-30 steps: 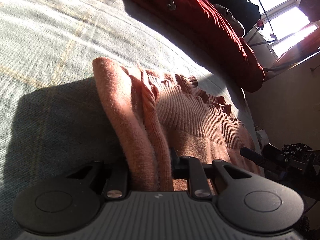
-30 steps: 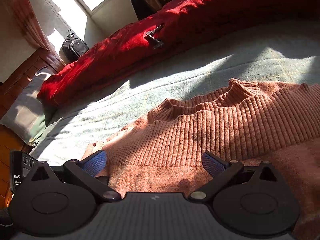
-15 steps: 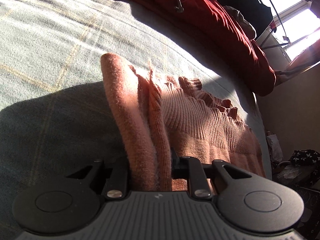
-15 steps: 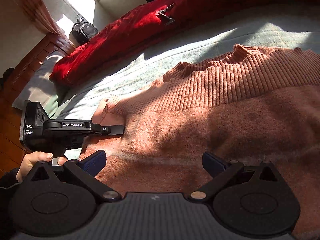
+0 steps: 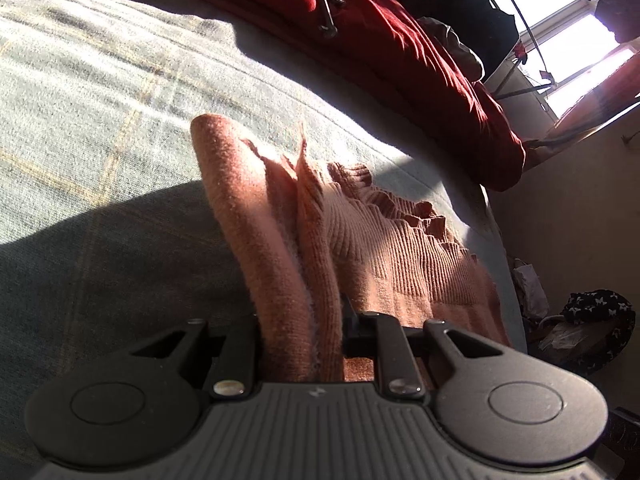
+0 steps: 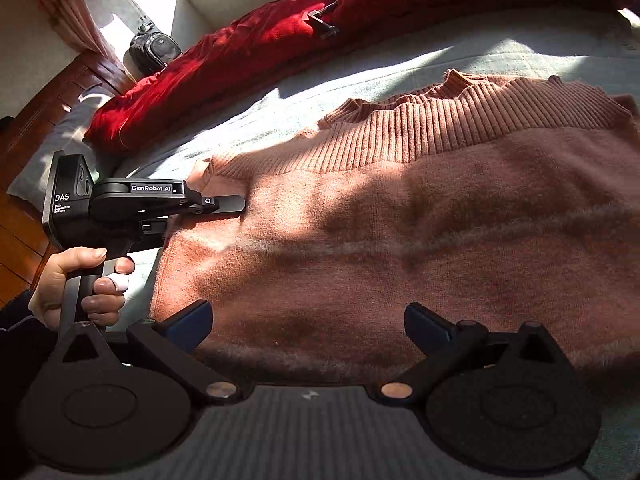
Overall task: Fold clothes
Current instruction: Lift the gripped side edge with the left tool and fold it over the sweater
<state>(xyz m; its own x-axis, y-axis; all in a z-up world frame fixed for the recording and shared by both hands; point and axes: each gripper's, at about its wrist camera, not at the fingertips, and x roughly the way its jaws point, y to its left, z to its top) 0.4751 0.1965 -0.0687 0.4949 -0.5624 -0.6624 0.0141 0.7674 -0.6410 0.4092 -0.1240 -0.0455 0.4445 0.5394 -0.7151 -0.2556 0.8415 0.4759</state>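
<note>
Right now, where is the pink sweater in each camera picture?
Left wrist view: the pink sweater bunches up the middle, pinched in the left gripper.
Right wrist view: the sweater lies flat across the centre.
Shared landmark: the red quilt behind it.

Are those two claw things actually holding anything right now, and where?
The left gripper is clamped on the pink sweater, pinching a bunched-up side edge. The right gripper is open and holds nothing.
</note>
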